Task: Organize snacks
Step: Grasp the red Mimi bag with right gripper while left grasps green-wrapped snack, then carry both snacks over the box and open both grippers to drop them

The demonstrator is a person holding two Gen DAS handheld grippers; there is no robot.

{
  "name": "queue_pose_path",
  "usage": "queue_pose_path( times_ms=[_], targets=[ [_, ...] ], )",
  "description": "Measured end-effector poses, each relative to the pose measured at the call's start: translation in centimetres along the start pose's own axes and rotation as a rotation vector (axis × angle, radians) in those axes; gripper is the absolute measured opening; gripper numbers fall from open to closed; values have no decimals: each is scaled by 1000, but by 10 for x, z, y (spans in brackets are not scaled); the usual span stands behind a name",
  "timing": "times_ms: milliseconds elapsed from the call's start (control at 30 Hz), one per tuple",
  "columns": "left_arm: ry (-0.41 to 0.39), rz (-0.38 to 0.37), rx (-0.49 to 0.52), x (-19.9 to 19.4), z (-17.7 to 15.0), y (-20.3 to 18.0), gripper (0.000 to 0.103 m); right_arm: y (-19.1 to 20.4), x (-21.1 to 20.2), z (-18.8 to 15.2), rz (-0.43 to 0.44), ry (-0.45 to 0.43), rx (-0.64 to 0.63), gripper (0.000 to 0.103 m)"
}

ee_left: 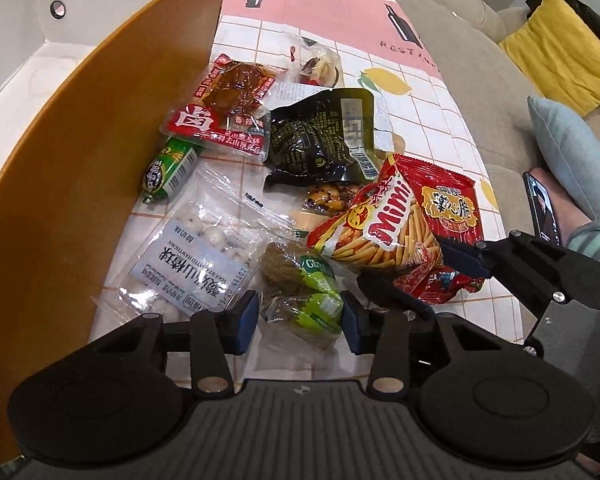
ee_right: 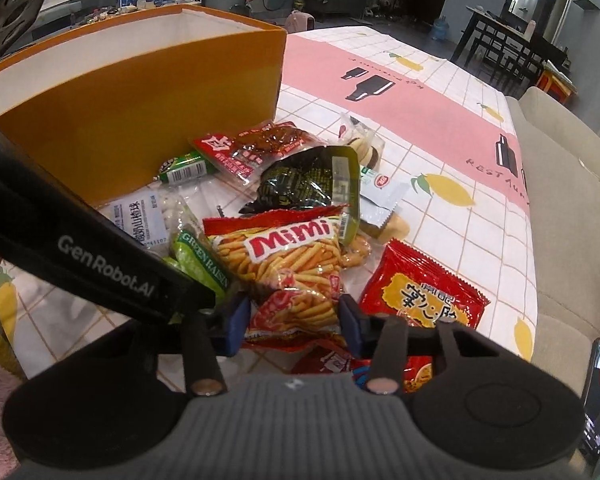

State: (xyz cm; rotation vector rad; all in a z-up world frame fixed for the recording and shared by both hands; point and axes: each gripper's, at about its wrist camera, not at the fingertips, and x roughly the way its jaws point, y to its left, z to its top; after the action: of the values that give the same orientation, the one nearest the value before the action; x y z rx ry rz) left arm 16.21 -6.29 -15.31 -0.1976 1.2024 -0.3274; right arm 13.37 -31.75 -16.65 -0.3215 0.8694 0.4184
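Snack packets lie in a heap on the tablecloth beside an orange box. My left gripper points down, its blue pads against both sides of a green raisin packet. My right gripper has its pads against the lower end of the Mimi stick-snack bag. A red packet lies just right of it. In the heap are also a black packet, a red meat pack, a green sausage and a clear bag of white balls.
The box stands open on the left with a white inside. The checked pink-and-white tablecloth runs back and right. A beige sofa borders the table, with yellow and blue cushions. A lit phone is at the right.
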Motion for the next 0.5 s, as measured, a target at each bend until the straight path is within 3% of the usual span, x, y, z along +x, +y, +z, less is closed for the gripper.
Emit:
queue_pose_path(
  times_ms=[267,500],
  targets=[
    [-59,1,26,-31,-5,-6,47,-1,-21,4,15,-44,57,40],
    [-146,-13,38,-89,-2,-6,47,0,-56,20,27,-101,113,41]
  ],
)
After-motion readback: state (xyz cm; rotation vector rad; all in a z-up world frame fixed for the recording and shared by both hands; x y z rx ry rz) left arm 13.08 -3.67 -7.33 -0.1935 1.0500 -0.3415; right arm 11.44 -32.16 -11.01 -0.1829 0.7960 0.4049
